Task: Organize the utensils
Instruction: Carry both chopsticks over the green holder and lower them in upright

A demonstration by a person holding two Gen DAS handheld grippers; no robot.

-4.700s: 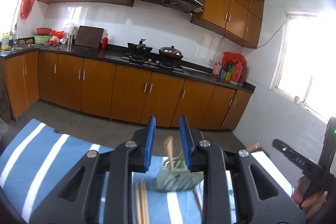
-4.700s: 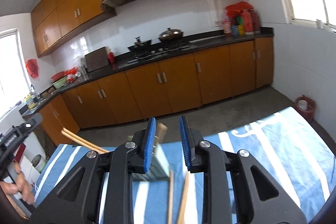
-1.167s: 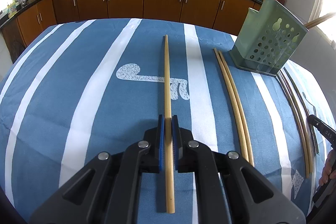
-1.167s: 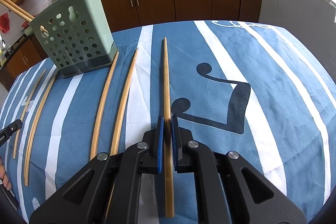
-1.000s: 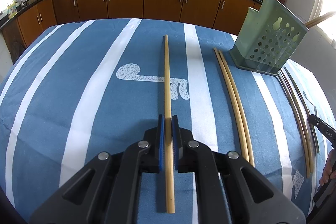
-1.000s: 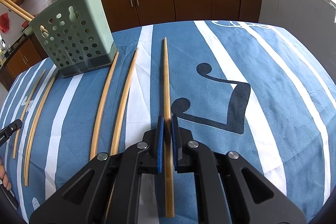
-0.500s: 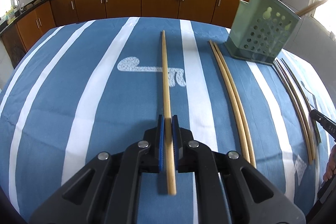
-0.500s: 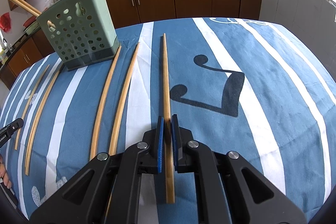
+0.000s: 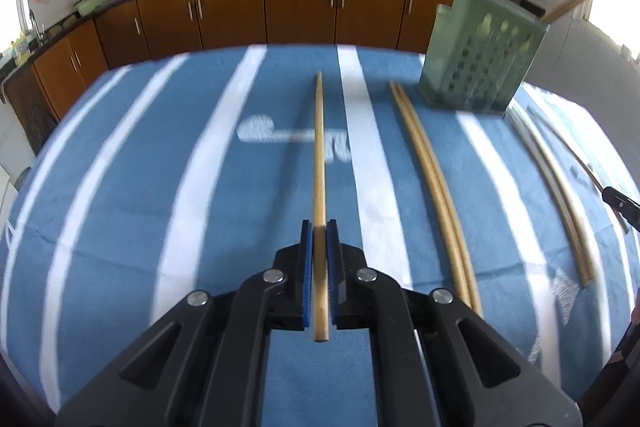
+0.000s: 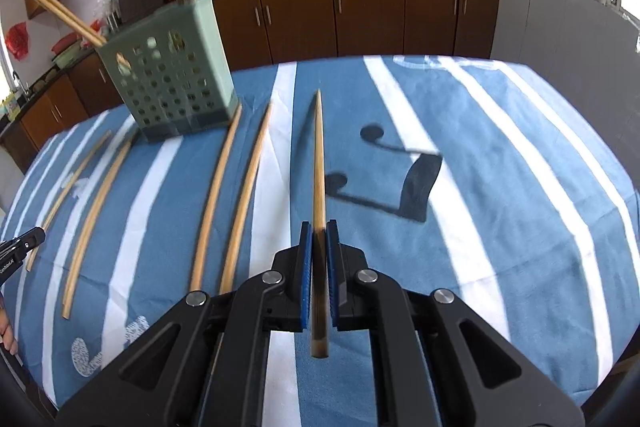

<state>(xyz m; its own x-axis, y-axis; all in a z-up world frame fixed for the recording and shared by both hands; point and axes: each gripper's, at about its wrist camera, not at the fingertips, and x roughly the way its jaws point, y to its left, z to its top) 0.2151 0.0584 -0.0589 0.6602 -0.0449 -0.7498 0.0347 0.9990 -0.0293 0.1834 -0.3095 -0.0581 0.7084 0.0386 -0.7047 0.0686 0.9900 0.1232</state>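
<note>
Left tool [image 9: 319, 227] clamped one chopstick [image 9: 319, 163]; right tool [image 10: 319, 227] clamped another chopstick [image 10: 318, 163]. Green holder [image 10: 172, 87] stood on striped table [image 10: 500, 167].

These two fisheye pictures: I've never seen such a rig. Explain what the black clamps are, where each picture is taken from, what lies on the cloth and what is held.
No robot here: a person holds a two-finger clamp in each hand, with a camera on each looking along its fingers. One picture is from the left gripper, one from the right gripper. Each is shut on one chopstick. The striped blue tablecloth carries more loose chopsticks and a green perforated utensil holder with several chopsticks already standing in it. Behind is a kitchen with brown cabinets.
</note>
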